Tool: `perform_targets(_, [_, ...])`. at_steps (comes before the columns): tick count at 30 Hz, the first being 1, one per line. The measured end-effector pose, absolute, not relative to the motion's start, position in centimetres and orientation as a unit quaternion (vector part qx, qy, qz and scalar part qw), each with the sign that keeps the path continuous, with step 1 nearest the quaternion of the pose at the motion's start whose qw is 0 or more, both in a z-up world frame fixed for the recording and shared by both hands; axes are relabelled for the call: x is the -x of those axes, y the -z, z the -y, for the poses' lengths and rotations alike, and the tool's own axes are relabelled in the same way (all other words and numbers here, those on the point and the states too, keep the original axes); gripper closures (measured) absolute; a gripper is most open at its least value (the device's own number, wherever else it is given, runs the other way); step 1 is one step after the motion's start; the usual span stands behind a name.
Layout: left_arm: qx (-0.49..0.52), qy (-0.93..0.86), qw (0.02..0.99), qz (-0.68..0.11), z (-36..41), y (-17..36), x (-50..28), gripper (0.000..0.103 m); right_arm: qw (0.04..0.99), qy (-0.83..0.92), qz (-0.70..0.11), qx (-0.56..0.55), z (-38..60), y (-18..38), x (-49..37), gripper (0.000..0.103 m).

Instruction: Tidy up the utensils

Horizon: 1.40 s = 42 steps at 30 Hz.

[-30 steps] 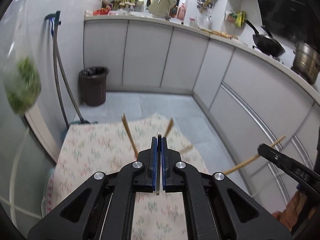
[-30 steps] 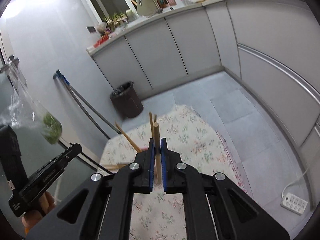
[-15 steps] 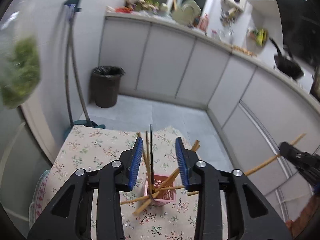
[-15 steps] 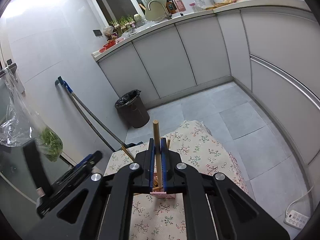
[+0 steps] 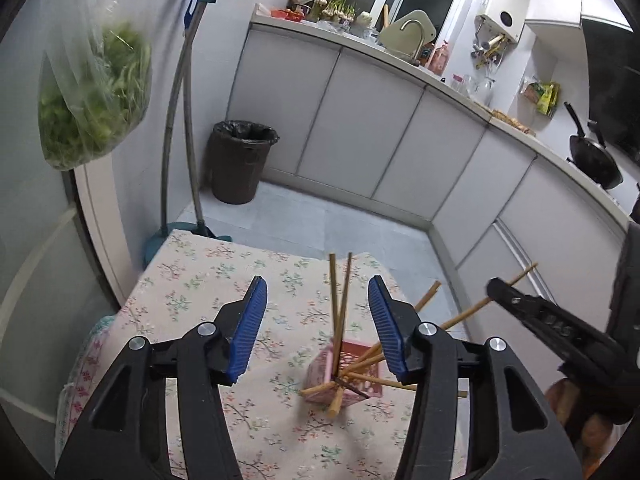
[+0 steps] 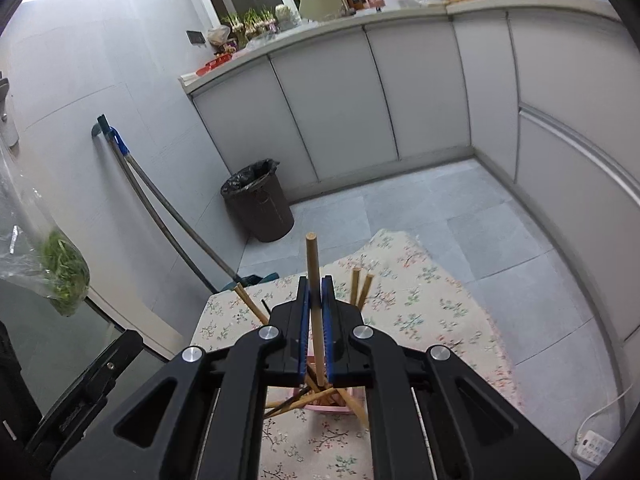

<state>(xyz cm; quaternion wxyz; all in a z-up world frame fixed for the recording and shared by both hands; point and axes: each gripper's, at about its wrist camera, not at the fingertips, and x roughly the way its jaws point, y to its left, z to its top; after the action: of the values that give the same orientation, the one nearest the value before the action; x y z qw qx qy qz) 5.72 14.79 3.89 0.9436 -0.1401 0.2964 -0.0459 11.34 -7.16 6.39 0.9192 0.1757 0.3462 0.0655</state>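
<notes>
- Fingers [image 5: 248,324] of the left gripper [image 5: 316,320] are opening, gripping nothing, over the pink basket [image 5: 360,390] lower centre.
- Right gripper [image 6: 316,300] is clamping one chopstick [image 6: 313,264]; only its view shows this at centre frame.

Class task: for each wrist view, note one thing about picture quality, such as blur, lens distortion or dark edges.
Left wrist view: fisheye bends the grey cabinet fronts into a curve; the hanging clear plastic bag of greens is soft. Right wrist view: corners fall to black; the flowered tablecloth is sharp, and the white power strip at the edge looks squashed.
</notes>
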Motion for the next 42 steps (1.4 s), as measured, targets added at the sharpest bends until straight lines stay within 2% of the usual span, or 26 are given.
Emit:
perform_targets(2, [0.132, 0.036, 0.948, -0.286, -14.8, -4.2, -5.3, 0.051, 0.918, -0.071, -0.349, -0.177, 7.0, -5.9, -11.5, 0.093])
perform_targets(4, [0.141, 0.039, 0.951, -0.274, -14.9, -4.7, -4.7, 0.041, 0.918, -0.071, -0.346, -0.180, 7.2, -6.0, -11.2, 0.090])
perform_targets(6, [0.146, 0.038, 0.953, -0.261, -14.9, -5.1, -4.1, 0.036, 0.920, -0.065, -0.342, -0.181, 7.7, -6.3, -10.3, 0.083])
perform_targets(8, [0.139, 0.036, 0.957, -0.253, -14.5, -5.5, -3.4, 0.036, 0.925, -0.051, -0.335, -0.173, 8.2, -6.6, -9.2, 0.083])
perform_targets(10, [0.130, 0.035, 0.960, -0.247, -13.8, -5.7, -2.7, 0.029, 0.930, -0.034, -0.329, -0.162, 8.8, -6.7, -7.9, 0.083])
perform_targets(12, [0.120, 0.026, 0.963, -0.239, -13.1, -5.7, -1.9, 0.023, 0.933, -0.017, -0.325, -0.157, 9.6, -6.5, -6.5, 0.077])
perform_targets(15, [0.110, 0.023, 0.966, -0.232, -12.4, -5.7, -0.9, 0.022, 0.933, 0.002, -0.318, -0.167, 11.3, -6.0, -4.6, 0.066])
perform_targets(19, [0.111, 0.017, 0.968, -0.226, -12.4, -5.7, 0.2, 0.016, 0.927, 0.010, -0.321, -0.195, 13.8, -5.4, -3.3, 0.064])
perform_targets(22, [0.116, 0.018, 0.965, -0.233, -12.6, -5.3, 0.6, 0.016, 0.900, -0.010, -0.353, -0.255, 16.2, -4.1, -3.7, 0.051])
perform_targets(24, [0.120, 0.020, 0.964, -0.235, -12.9, -5.3, 0.8, 0.016, 0.861, -0.013, -0.394, -0.321, 18.6, -1.5, -4.8, 0.041])
perform_targets(25, [0.122, 0.023, 0.964, -0.236, -13.0, -5.3, 0.8, 0.013, 0.842, -0.010, -0.410, -0.350, 19.7, 0.0, -5.3, 0.040])
perform_targets(27, [0.124, 0.029, 0.964, -0.232, -13.2, -5.7, 1.2, 0.008, 0.788, 0.001, -0.450, -0.421, 21.9, 4.3, -6.5, 0.032])
perform_targets(31, [0.128, 0.018, 0.971, -0.200, -13.8, -6.9, 2.2, 0.007, 0.664, 0.012, -0.498, -0.557, 24.5, 13.3, -8.8, 0.032])
perform_targets(33, [0.131, 0.014, 0.973, -0.187, -14.1, -7.3, 2.6, 0.007, 0.634, 0.009, -0.500, -0.590, 24.6, 15.8, -9.9, 0.032])
perform_targets(42, [0.145, 0.011, 0.969, -0.200, -15.3, -6.5, 1.3, 0.007, 0.538, 0.019, -0.482, -0.691, 24.6, 22.7, -15.3, 0.033])
